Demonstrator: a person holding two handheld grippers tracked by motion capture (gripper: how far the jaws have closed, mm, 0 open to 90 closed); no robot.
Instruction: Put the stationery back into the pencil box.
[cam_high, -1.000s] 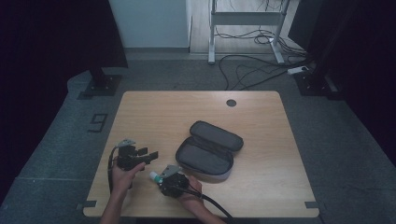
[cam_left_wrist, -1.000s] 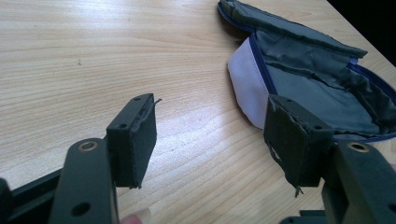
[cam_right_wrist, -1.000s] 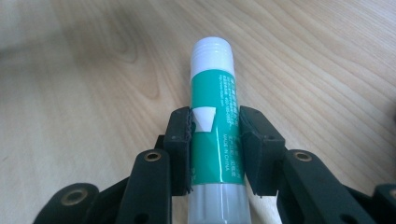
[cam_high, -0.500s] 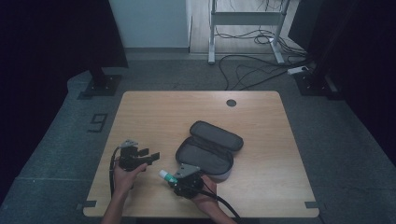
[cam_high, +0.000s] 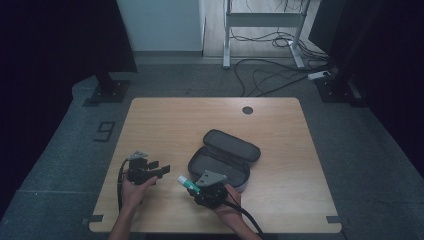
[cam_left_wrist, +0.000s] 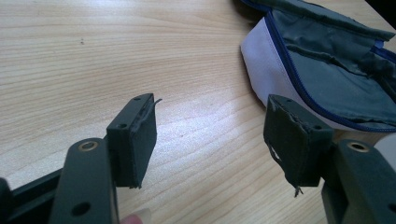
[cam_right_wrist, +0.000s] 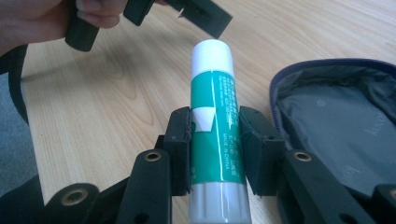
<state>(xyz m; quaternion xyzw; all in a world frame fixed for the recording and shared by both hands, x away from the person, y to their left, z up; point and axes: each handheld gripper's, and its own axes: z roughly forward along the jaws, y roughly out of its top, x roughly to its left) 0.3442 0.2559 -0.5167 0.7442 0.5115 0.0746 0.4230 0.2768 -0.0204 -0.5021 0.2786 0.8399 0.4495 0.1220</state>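
High view: right tongs (cam_high: 186, 183) hold a glue stick (cam_high: 185, 183) just left of the open pencil case (cam_high: 220, 162), staged for loading. Left gripper view: left tongs (cam_left_wrist: 210, 135) wide, empty above the tabletop (cam_left_wrist: 93, 56). Right gripper view: pads clamp the stick mid-body, cap forward.

The glue stick (cam_right_wrist: 214, 122) looks glossy plastic with a paper label. The pouch (cam_left_wrist: 327, 70) is matt cloth. The table (cam_high: 165, 125) is smooth pale wood

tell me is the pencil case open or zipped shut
Open. The pencil case has its lid folded back on the table, and its grey lining shows inside the blue zip edge in both gripper views.
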